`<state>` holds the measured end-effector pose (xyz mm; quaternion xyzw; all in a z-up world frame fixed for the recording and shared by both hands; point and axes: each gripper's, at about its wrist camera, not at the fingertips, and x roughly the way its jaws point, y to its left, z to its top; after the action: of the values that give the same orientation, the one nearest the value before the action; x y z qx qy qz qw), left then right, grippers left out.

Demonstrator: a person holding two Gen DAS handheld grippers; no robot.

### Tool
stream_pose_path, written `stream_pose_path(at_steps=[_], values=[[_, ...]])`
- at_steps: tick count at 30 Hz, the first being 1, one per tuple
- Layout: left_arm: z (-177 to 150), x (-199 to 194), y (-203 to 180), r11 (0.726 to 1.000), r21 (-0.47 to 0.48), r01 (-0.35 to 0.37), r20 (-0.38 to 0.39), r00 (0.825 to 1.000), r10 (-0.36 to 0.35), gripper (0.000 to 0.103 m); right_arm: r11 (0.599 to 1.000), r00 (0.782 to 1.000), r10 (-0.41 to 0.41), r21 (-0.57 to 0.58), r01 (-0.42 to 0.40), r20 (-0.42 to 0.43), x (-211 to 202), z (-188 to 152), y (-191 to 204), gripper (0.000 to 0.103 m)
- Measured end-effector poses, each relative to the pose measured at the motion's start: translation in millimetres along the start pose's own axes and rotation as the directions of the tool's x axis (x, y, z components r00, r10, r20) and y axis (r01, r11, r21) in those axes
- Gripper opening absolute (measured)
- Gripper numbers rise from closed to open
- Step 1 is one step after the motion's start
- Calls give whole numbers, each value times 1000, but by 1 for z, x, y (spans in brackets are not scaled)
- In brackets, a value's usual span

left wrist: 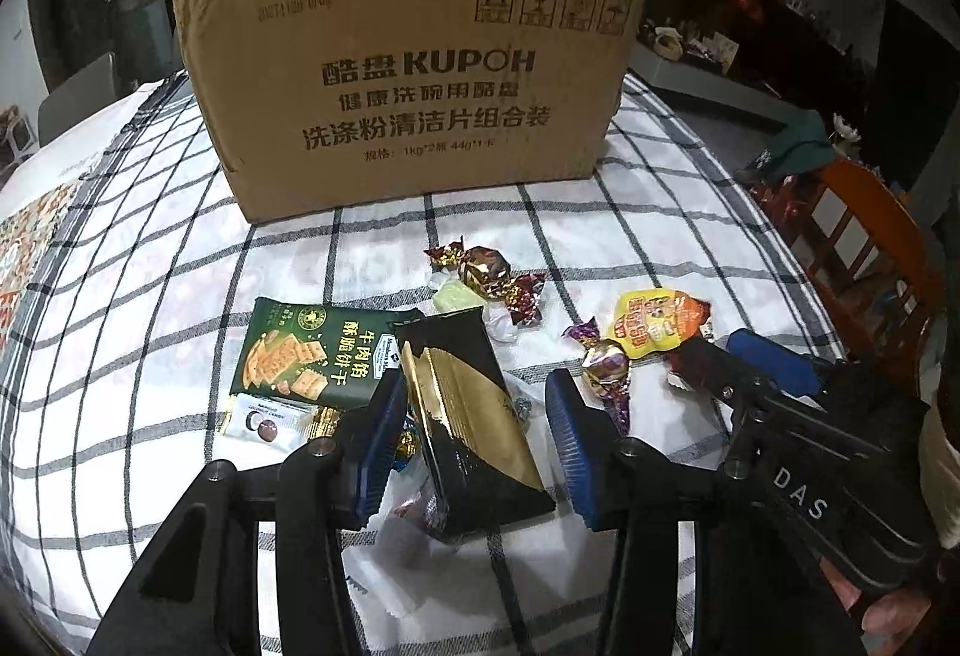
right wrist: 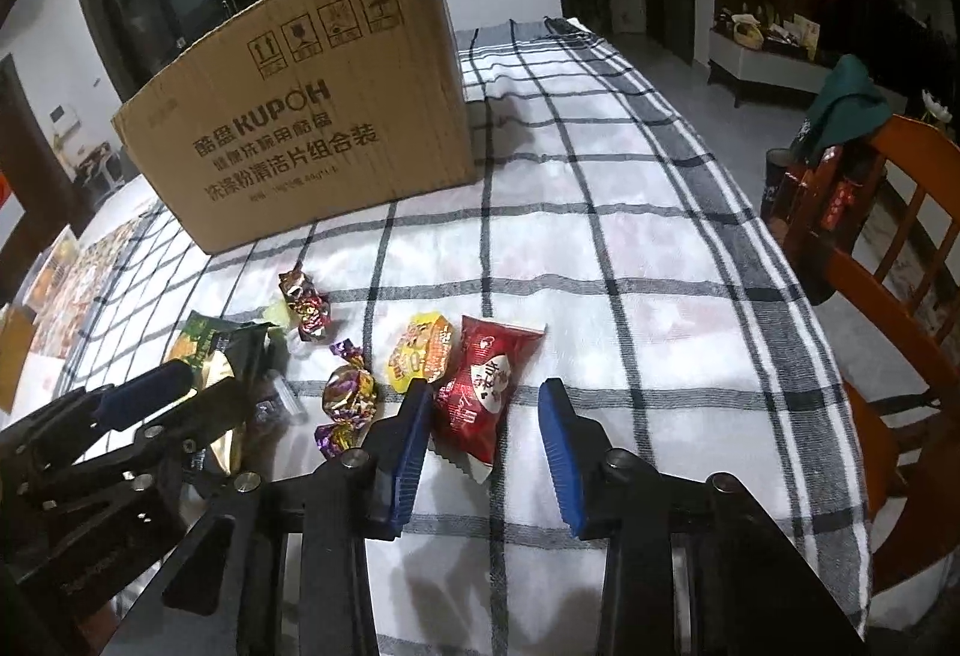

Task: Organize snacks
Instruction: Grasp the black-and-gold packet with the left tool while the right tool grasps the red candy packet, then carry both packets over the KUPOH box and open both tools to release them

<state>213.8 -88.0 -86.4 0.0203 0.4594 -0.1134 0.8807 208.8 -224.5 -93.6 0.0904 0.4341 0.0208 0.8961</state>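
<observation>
Basically, snacks sit in a loose cluster on the checked tablecloth (right wrist: 630, 248), in front of the cardboard box (left wrist: 414, 80), none inside it as far as either view shows; the box interior is hidden. Left gripper (left wrist: 477, 434) straddles the black-and-gold packet (left wrist: 474, 416): left pad looks to touch its edge, right pad stands clear of it, so not clamped. Right gripper (right wrist: 486, 452) straddles the red packet (right wrist: 480, 392); left pad is at its edge, right pad apart, also not gripping. In the left view the red packet is almost wholly hidden behind the right gripper. Count: one black-and-gold packet, one green cracker packet (left wrist: 288, 356) partly under it, one small white candy sachet (left wrist: 264, 416) just below the green one, one yellow jelly cup (right wrist: 420, 350) touching the red packet, one purple-gold twist candy (right wrist: 348, 404) beside it, one red-gold twist candy (left wrist: 486, 272) nearer the box, one pale green sweet (left wrist: 459, 296) against it. More wrapped pieces lie under the black-and-gold packet and behind the left pad; too covered to count. Clear wrapper bits near them are hard to make out. An orange wooden chair (right wrist: 888, 260) stands at the table's right, cut off by the frame. A hand (left wrist: 870, 602) shows at the lower right, mostly cropped.
</observation>
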Motion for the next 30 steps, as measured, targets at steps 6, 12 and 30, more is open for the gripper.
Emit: stream_pose_path(at_steps=[6, 12, 30], values=[[-1, 10, 2, 1000, -10, -23, -19, 1000, 23, 46, 999, 1000, -17, -34, 16, -19, 10, 2, 7, 34], [-2, 9, 7, 1000, -14, -20, -10, 1000, 20, 35, 999, 1000, -21, -36, 21, -8, 5, 1, 8, 25], [-10, -35, 2, 1000, 7, 30, 78, 996, -31, 32, 1000, 997, 16, 3, -16, 70, -51, -8, 8, 15]])
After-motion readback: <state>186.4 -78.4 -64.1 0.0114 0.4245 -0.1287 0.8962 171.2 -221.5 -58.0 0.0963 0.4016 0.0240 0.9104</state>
